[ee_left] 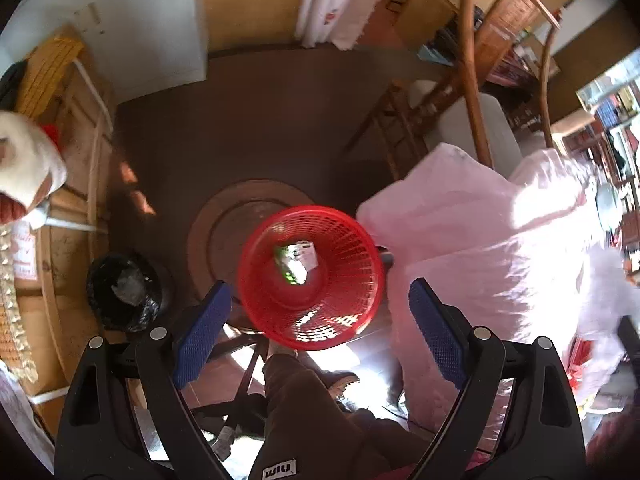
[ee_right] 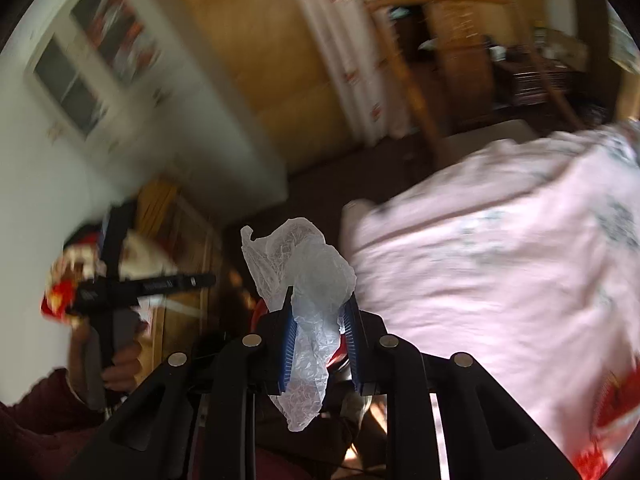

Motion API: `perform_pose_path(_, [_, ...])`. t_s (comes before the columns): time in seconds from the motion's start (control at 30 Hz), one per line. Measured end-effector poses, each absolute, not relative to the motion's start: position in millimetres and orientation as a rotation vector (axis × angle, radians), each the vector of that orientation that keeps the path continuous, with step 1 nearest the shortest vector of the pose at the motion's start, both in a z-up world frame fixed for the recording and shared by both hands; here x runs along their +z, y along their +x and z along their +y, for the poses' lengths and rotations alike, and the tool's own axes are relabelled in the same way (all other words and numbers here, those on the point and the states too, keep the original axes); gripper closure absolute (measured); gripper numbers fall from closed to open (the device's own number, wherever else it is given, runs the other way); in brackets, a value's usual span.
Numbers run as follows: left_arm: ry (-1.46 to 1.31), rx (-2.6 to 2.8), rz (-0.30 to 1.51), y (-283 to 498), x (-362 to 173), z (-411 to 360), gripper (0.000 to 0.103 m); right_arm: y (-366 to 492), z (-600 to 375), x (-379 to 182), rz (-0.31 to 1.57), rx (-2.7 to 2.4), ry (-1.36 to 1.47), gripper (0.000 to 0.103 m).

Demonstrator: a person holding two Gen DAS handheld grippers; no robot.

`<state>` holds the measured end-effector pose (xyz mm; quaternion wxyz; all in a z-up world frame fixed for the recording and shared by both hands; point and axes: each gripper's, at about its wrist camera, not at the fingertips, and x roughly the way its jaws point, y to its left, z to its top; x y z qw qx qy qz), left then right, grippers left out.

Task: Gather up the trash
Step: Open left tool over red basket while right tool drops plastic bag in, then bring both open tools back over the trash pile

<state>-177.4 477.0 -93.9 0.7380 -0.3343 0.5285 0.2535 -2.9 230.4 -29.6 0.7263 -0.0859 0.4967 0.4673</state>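
Observation:
In the left wrist view a red mesh waste basket [ee_left: 310, 276] stands on the floor straight below, with a green-and-white wrapper [ee_left: 296, 260] in its bottom. My left gripper [ee_left: 320, 296] is open and empty above it, blue pads wide apart. In the right wrist view my right gripper [ee_right: 318, 308] is shut on a crumpled clear plastic bag [ee_right: 304, 276] that sticks up past the fingertips and hangs down behind them. The left gripper's handle [ee_right: 116, 296], held in a hand, shows at the left of that view. The view is motion-blurred.
A black-lined bin [ee_left: 124, 292] with crumpled trash stands left of the red basket. A pink cloth-covered surface [ee_left: 500, 248] lies to the right, also in the right wrist view [ee_right: 500, 260]. Wooden chairs [ee_left: 472, 92], cardboard boxes [ee_left: 72, 152] and a round floor mat [ee_left: 224, 220] surround it.

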Motion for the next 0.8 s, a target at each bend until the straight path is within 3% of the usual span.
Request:
perform_pose_path(0.2, [-0.746,0.640,1.126,-215,-80,490,0.016,-25,311,-73,1.203,1.154,-0.387,0.075])
perform_pose_path(0.27, [-0.741,0.668,1.116,-226,-75,491,0.016,-31,331,-84,1.231,1.185,-0.407,0.060])
perform_pose_path(0.37, [-0.736,0.699,1.107,-238,-72,492,0.016,-35,350,-85,1.219,1.204,-0.412,0.050])
perform_pose_path(0.8, [-0.720,0.571,1.100,-194,-71,494,0.016,-21,309,-57,1.118,1.042,-0.323,0.046])
